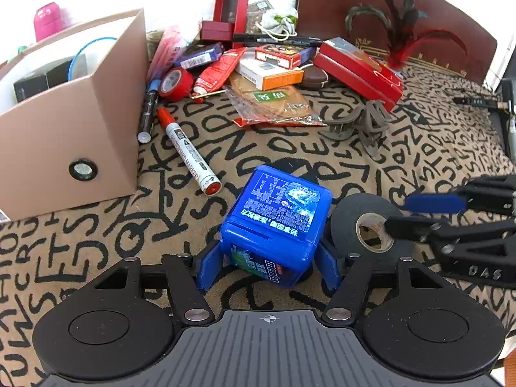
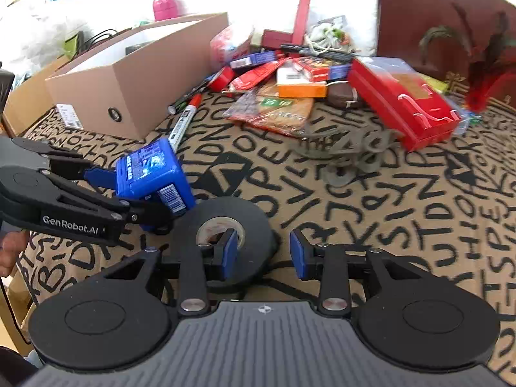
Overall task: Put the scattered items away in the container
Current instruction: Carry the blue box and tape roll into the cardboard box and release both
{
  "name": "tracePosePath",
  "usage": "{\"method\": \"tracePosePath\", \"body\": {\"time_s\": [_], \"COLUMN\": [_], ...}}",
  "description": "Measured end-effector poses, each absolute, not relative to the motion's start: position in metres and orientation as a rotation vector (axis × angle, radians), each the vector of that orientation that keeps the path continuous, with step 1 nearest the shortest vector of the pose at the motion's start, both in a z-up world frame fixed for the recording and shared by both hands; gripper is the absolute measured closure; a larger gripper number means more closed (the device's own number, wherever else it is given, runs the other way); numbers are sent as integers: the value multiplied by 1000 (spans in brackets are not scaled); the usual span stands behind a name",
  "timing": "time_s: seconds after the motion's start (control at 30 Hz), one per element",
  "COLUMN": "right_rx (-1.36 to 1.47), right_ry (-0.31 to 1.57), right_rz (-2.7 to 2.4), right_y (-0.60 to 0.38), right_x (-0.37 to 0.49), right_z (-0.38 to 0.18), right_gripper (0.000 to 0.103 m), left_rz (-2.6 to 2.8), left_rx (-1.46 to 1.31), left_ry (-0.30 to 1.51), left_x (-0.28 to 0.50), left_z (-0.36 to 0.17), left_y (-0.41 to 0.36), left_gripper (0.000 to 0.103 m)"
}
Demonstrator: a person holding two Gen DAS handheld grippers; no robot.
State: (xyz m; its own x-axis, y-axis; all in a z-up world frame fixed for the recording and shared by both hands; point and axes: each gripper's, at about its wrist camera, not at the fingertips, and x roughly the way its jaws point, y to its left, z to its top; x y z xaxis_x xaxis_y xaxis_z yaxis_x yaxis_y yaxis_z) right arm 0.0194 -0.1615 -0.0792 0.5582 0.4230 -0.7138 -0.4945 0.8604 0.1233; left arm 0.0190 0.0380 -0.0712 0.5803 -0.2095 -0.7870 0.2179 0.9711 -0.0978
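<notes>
The left tool [image 1: 269, 266] is clamped on the light, rigid, slick blue plastic mint box [image 1: 277, 222], while the right tool [image 2: 262, 254], one pad inside the core, stands apart astride the black cloth tape roll's [image 2: 251, 222] wall at the box's three o'clock.

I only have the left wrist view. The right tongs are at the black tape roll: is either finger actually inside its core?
Observer: Yes. The right wrist view shows one finger down in the core of the black tape roll.
Operator: And the other finger?
Observer: The other finger stands outside the roll with a clear gap to its rim, so the right tongs are open.
Operator: Anything on the blue mint box I can't see?
Observer: The blue mint box has a barcode on the side towards the tape roll.
</notes>
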Motion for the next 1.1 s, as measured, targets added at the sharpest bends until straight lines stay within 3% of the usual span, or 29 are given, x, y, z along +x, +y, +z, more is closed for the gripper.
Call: {"method": "tracePosePath", "body": {"time_s": [0.07, 0.1, 0.13, 0.17, 0.27, 0.37, 0.47, 0.83, 1.1], "right_rx": [-93, -99, -102, -103, -102, -79, -106, -186, -258], "right_ry": [830, 834, 838, 842, 845, 858, 847, 797, 641], "right_rz": [549, 548, 544, 540, 540, 538, 524, 548, 648], "right_y": [-158, -156, -154, -152, -151, -153, -148, -130, -74], "right_x": [22, 23, 25, 25, 26, 28, 28, 6, 14], "right_z": [-83, -86, -87, -88, -87, -88, -90, -62, 0], "right_gripper": [64, 64, 64, 64, 64, 65, 69, 72, 72], "left_rz": [-232, -229, -235, -243, -243, -240, -235, -254, -144], "left_rx": [3, 9, 11, 5, 0, 5, 43, -37, -21], "left_ry": [917, 917, 923, 929, 921, 913, 891, 852, 657], "left_x": [22, 23, 24, 26, 26, 28, 28, -5, -13], "left_z": [-74, -76, -78, -79, -79, -82, -84, -61, 6], "left_y": [38, 38, 38, 38, 40, 38, 34, 55, 107], "left_gripper": [20, 21, 38, 41, 40, 32, 44, 45, 45]}}
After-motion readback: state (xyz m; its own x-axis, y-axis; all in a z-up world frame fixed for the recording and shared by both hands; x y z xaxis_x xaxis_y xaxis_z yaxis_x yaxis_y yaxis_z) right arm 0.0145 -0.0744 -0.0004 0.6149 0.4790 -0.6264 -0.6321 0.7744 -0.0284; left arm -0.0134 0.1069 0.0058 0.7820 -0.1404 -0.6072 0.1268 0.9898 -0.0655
